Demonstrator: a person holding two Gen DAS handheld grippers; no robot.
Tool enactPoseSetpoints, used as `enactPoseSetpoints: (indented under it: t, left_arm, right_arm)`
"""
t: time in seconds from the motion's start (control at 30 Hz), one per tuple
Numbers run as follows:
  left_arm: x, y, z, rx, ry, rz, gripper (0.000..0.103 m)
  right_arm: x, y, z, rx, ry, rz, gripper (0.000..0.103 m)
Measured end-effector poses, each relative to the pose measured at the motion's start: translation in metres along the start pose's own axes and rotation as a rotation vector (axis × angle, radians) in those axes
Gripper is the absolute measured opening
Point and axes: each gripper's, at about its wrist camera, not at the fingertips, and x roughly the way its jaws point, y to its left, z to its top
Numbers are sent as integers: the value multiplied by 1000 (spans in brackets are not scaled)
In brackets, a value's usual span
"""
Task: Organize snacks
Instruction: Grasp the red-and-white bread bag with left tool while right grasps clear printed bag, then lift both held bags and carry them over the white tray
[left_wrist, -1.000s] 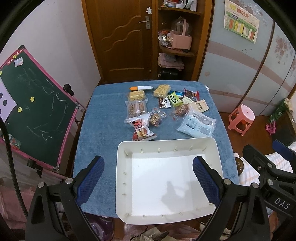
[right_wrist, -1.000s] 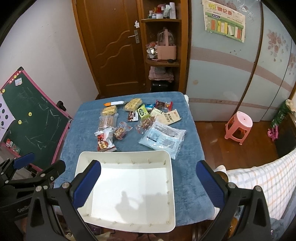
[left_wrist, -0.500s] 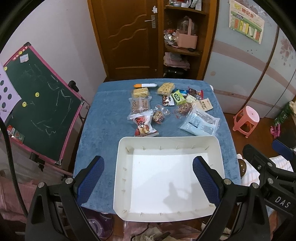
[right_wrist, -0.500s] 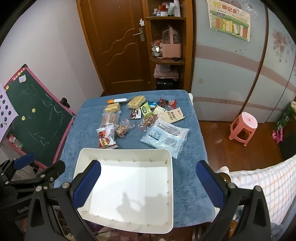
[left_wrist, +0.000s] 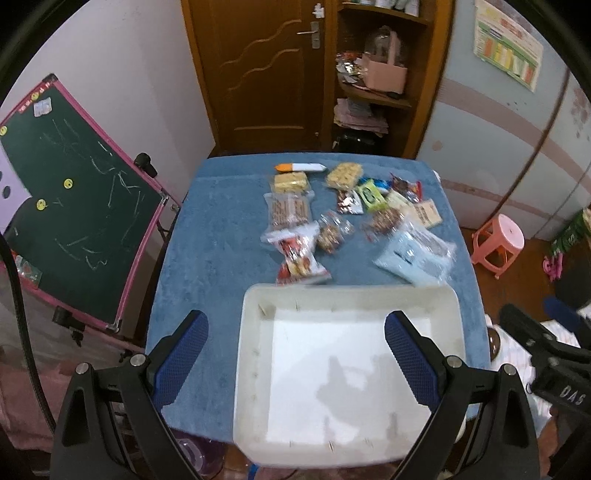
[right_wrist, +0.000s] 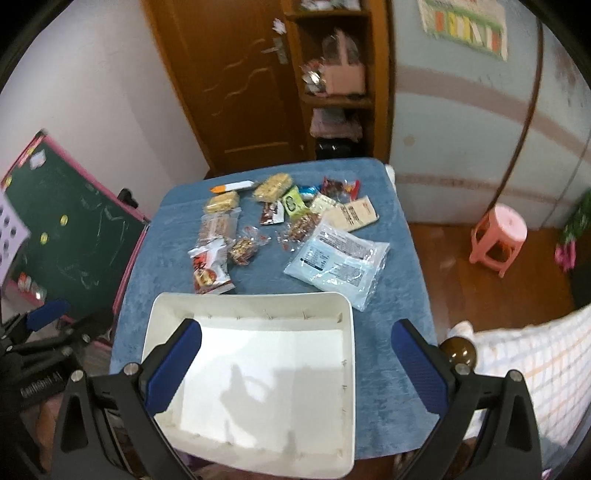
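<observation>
Beyond empty white tray (left_wrist: 255, 332), scattered snack packets (left_wrist: 343, 218), chalkboard (left_wrist: 74, 206) beside table, both hand-held grippers wide open, empty.

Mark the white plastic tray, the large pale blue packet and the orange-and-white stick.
white plastic tray (right_wrist: 255, 304): right wrist view, far rim.
large pale blue packet (right_wrist: 338, 262): right wrist view, centre.
orange-and-white stick (left_wrist: 300, 168): left wrist view, middle.

Dim warm indoor light from overhead, soft grey gripper shadows on the white tray (left_wrist: 255, 354) floor, motion blur in both views, snack packets (right_wrist: 338, 258) smeared, strong fisheye bending at edges, black vignette corners, mild glare on tray.
</observation>
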Motion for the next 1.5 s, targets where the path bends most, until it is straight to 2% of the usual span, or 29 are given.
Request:
enactPoseSetpoints:
  t: [0.1,0.23,0.3,0.37,0.5,0.57,0.7,0.93,1.03,1.1,1.13,1.23,1.33,1.47,1.5]
  left_arm:
    - [27,16,29,-16,10,3,96]
    - [72,33,62,2,65,20,96]
    - [96,37,72,9,99,24,96]
    - [126,41,79,24,155,-4,96]
    - [178,36,83,44,238,-60,96]
    - [200,30,83,44,283,-80,96]
    - [236,19,76,51,374,-112,96]
    - [277,4,74,48,474,-99,96]
    - [289,-1,74,33,504,-102,96]
    - [297,-4,74,23,525,-103,96]
    - [303,-3,75,18,536,-103,96]
    - [314,-5,73,10,567,-95,96]
    - [326,-4,68,-7,600,-88,96]
    - [339,-3,63,-52,638,-105,96]
    - [342,-3,62,-64,647,-110,91]
  right_arm:
    - [20,-13,16,17,12,-67,103]
    - [57,-36,40,10,48,-129,103]
    - [81,-50,53,-1,76,-136,103]
    - [107,-64,62,13,129,-133,103]
    - [153,-83,72,15,186,-112,103]
    - [173,-82,75,-38,199,-108,103]
    - [214,-68,86,-213,251,-69,103]
    - [262,-31,93,-510,296,-39,102]
    - [278,-24,98,-548,327,-14,102]
    - [297,-23,97,-552,399,6,102]
    - [309,-27,95,-539,459,35,102]
    - [322,-37,95,-450,547,140,102]
    - [323,-37,90,-470,564,157,100]
    - [314,-37,90,-481,564,187,79]
    - [310,-39,91,-479,558,191,72]
